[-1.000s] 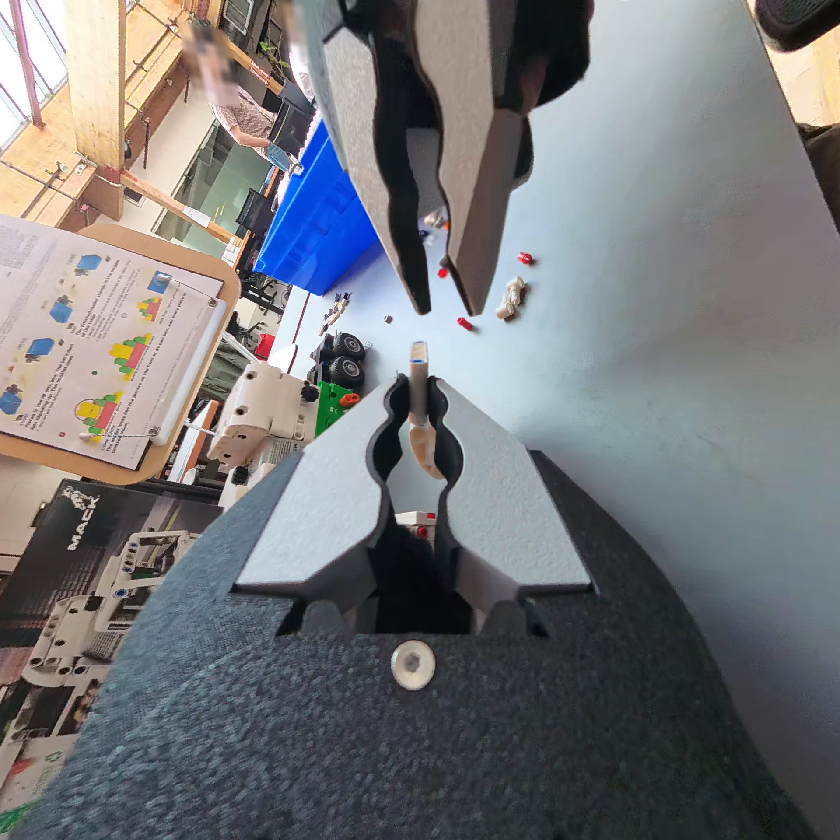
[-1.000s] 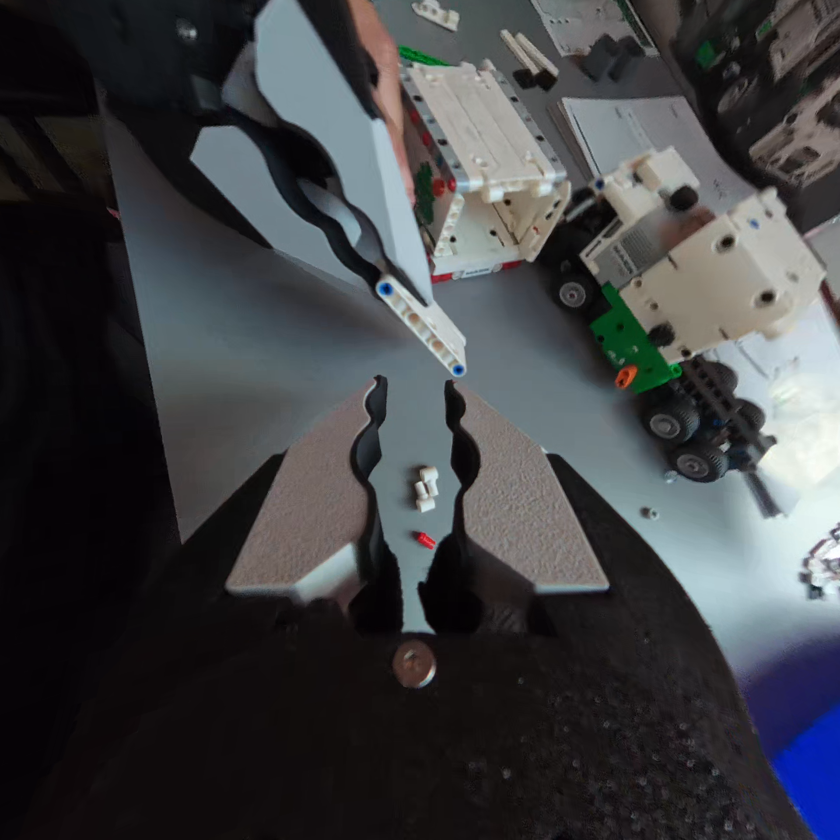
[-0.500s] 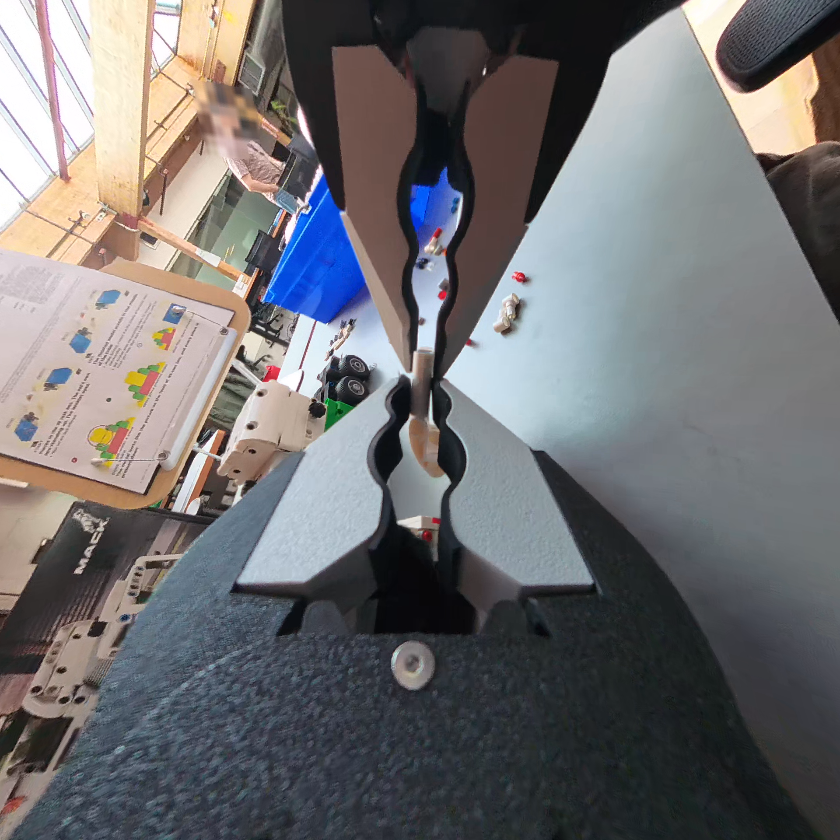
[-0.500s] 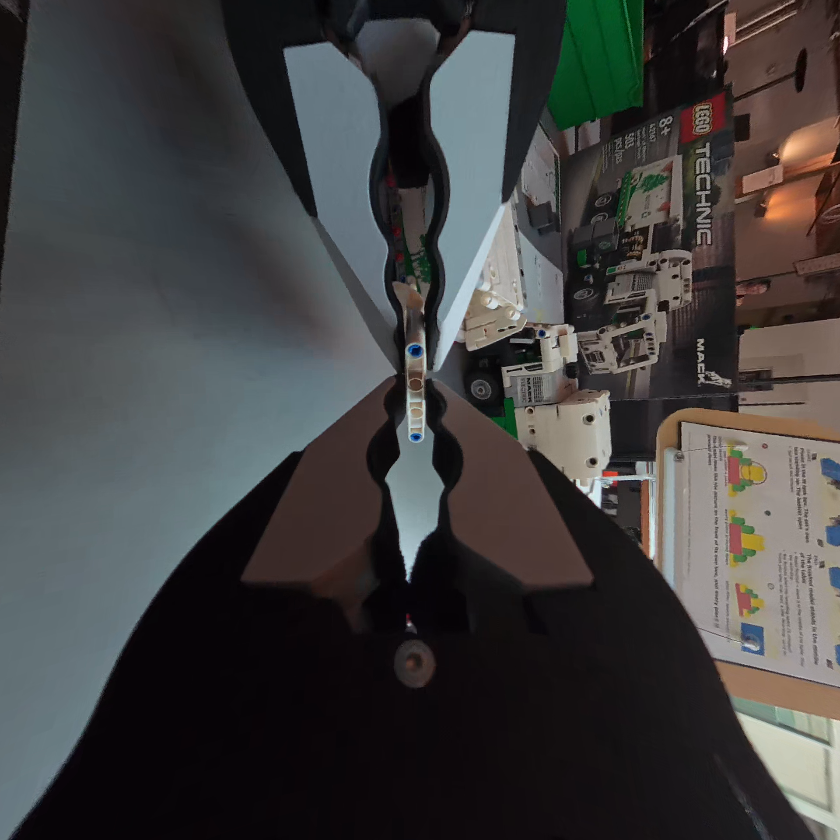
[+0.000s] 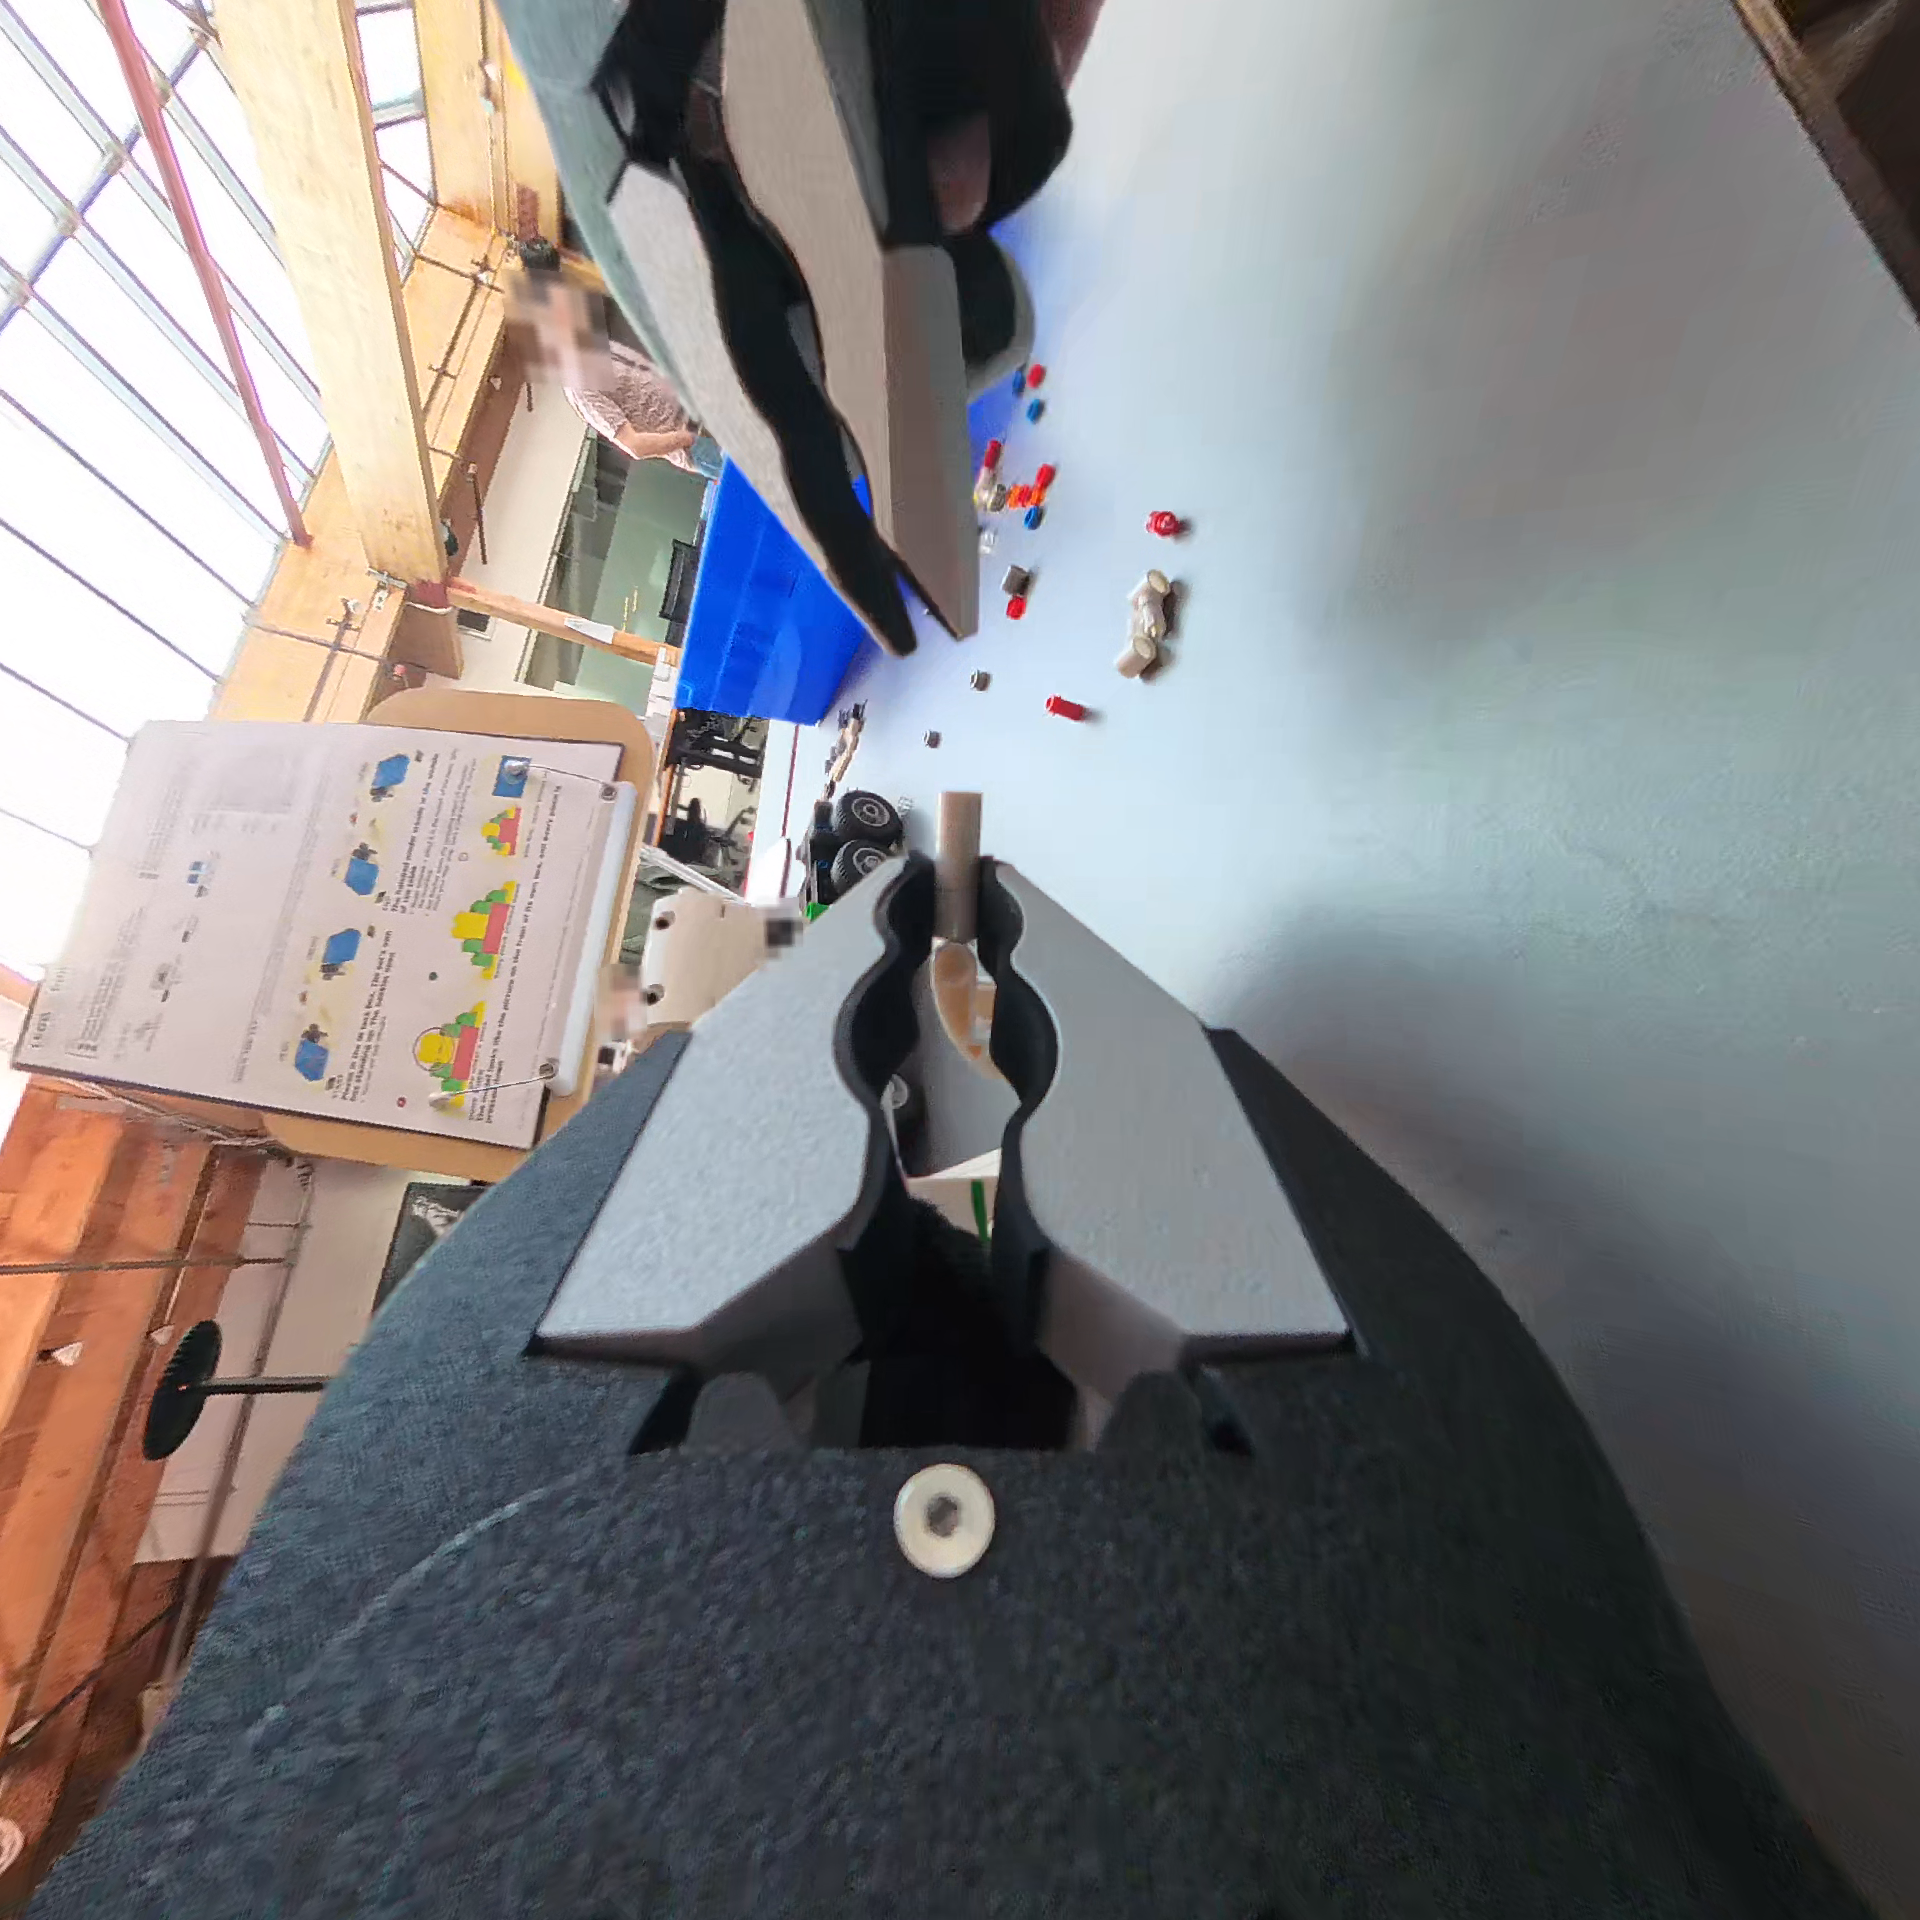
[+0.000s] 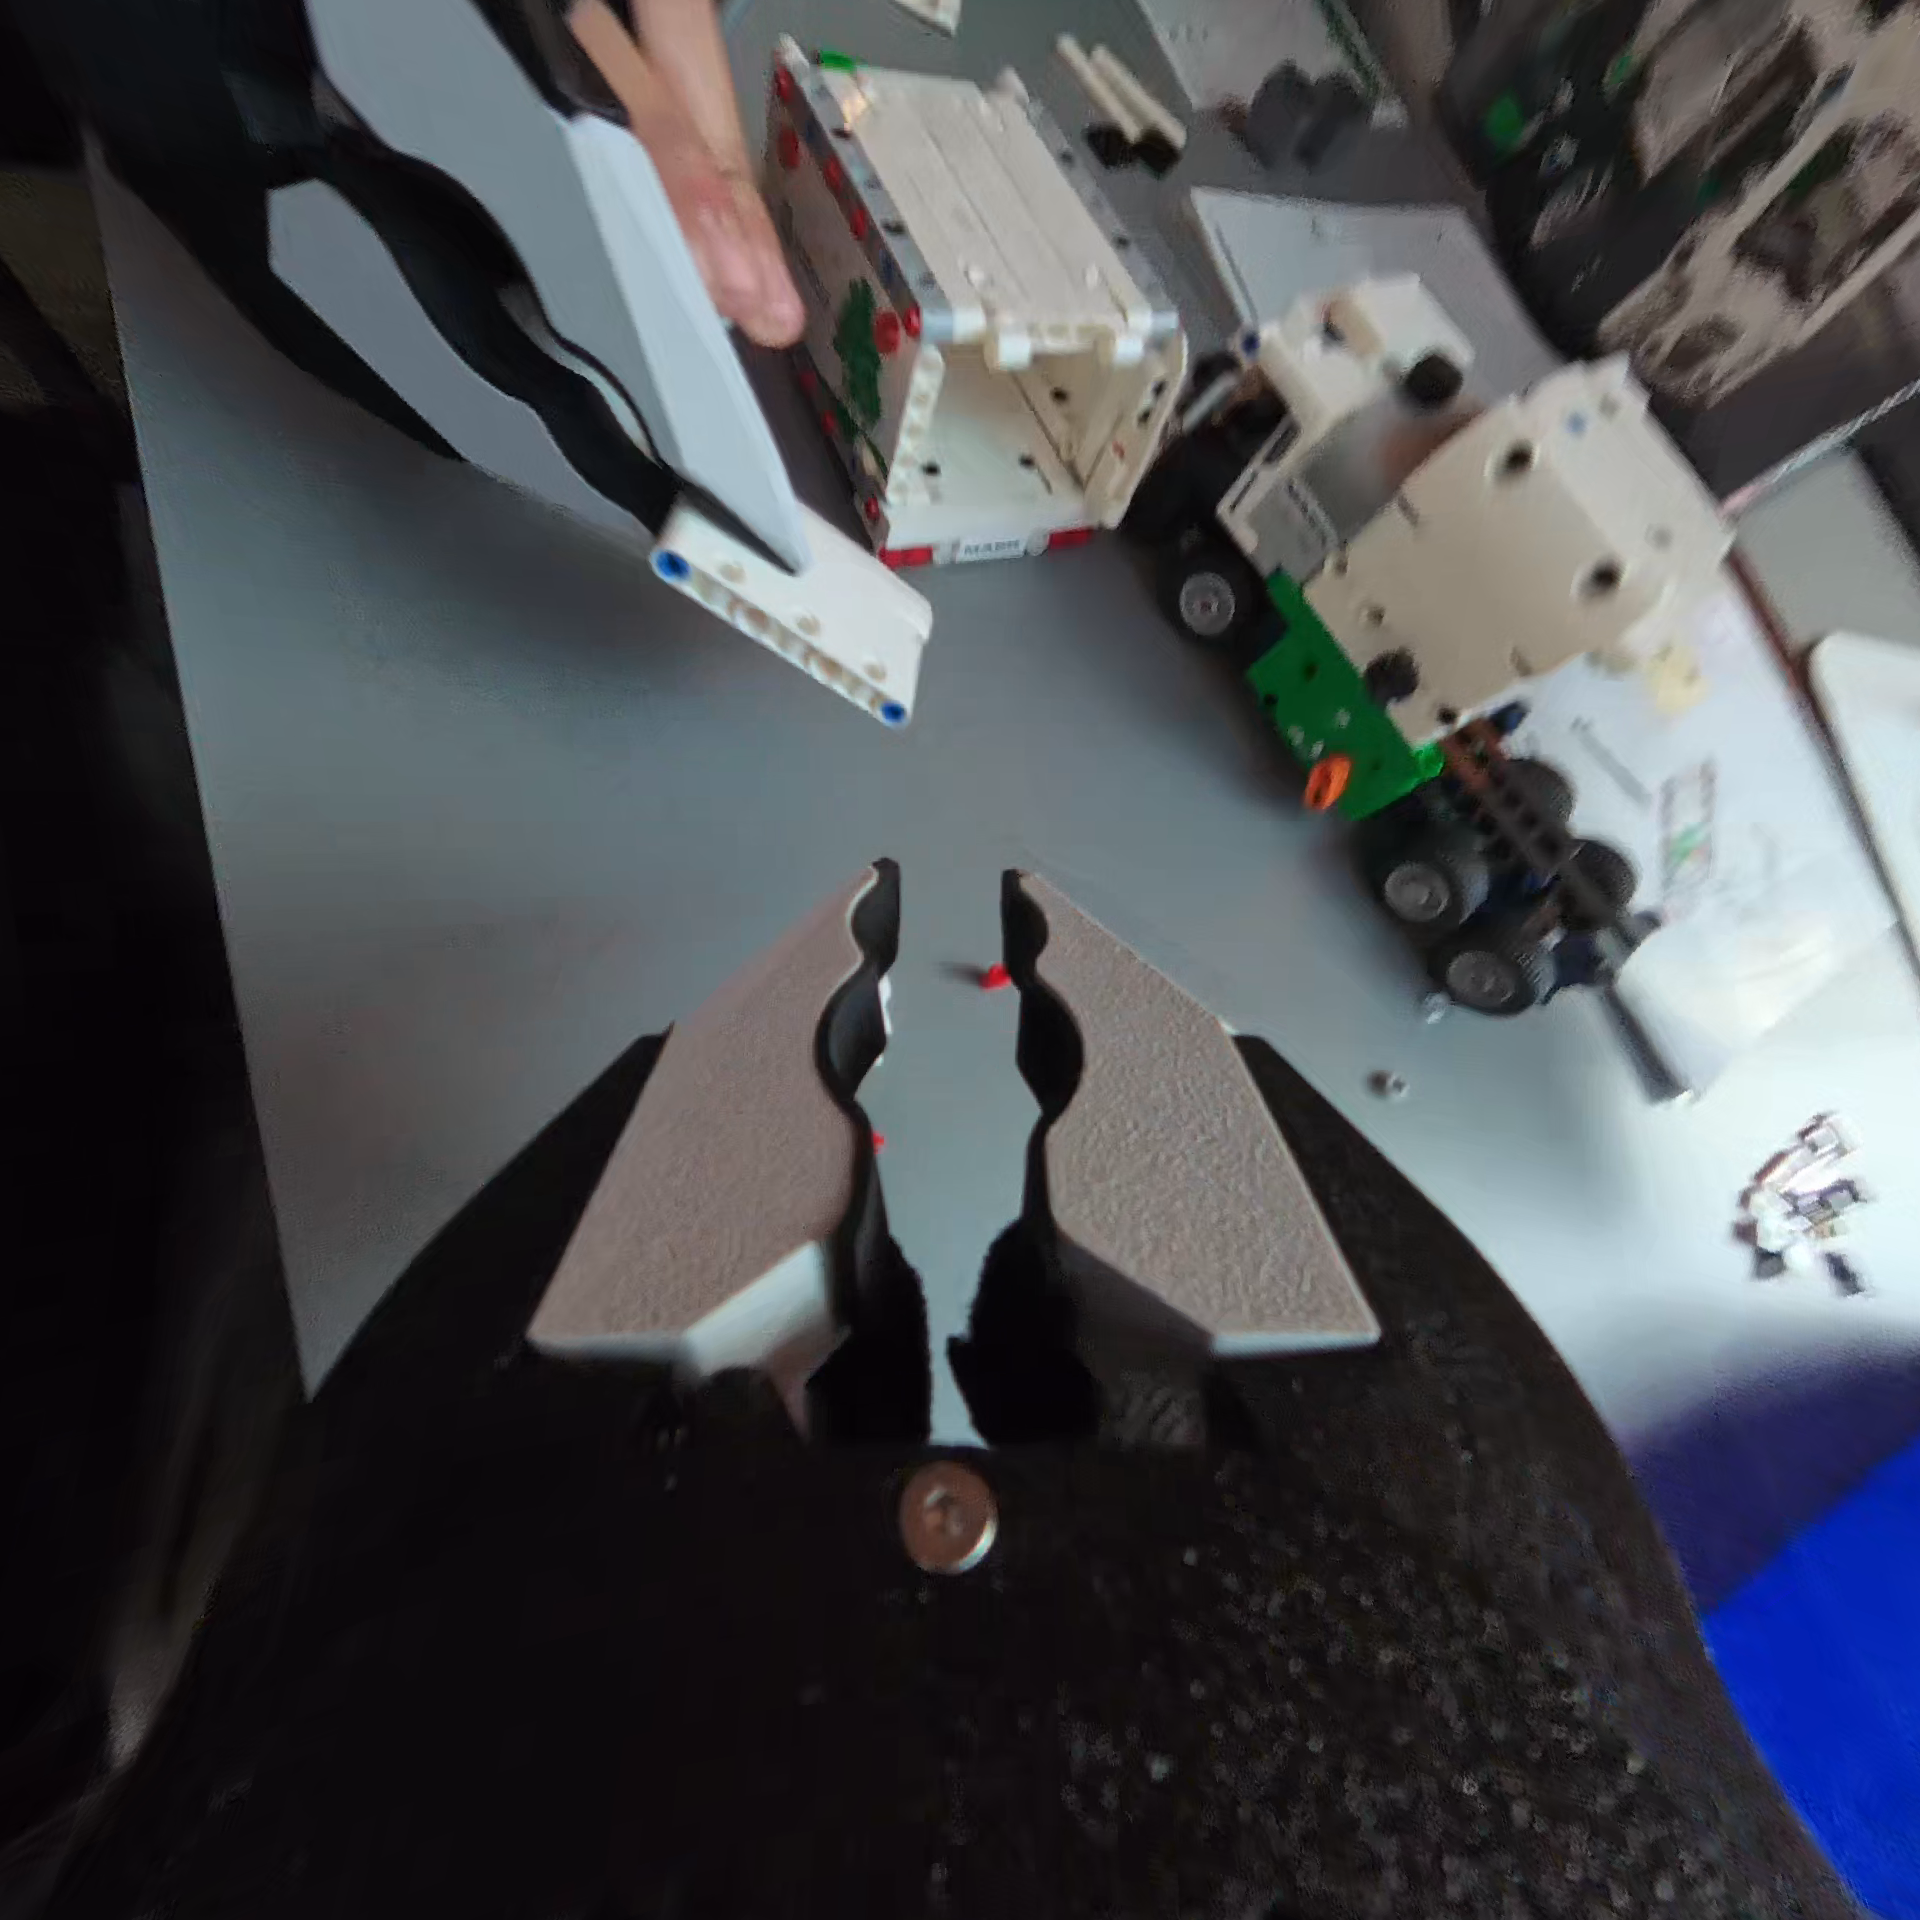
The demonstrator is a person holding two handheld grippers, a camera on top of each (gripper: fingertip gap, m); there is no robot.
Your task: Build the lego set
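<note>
My left gripper (image 5: 951,871) is shut on a white lego panel (image 5: 958,831), seen edge-on between the fingertips. In the right wrist view the same panel (image 6: 821,623) has blue pins at its corners and hangs from the left gripper (image 6: 727,535) above the grey table (image 6: 520,779). My right gripper (image 6: 948,875) is open and empty, a short way off the panel, above a red pin (image 6: 995,975). It also shows in the left wrist view (image 5: 930,634), above and beyond the panel. The white and green lego truck (image 6: 1455,582) and its white box body (image 6: 997,312) stand behind.
Loose red, blue and white small parts (image 5: 1143,623) lie scattered on the table, with another small pile (image 6: 1797,1205) at the right. A blue bin (image 5: 769,613) stands at the far end. A clipboard with an instruction sheet (image 5: 343,914) and paper sheets (image 6: 1766,914) lie near the truck.
My right gripper, which had its fingertips around the panel's free end, has pulled back and swung away to face the table. My left gripper still holds the panel.
</note>
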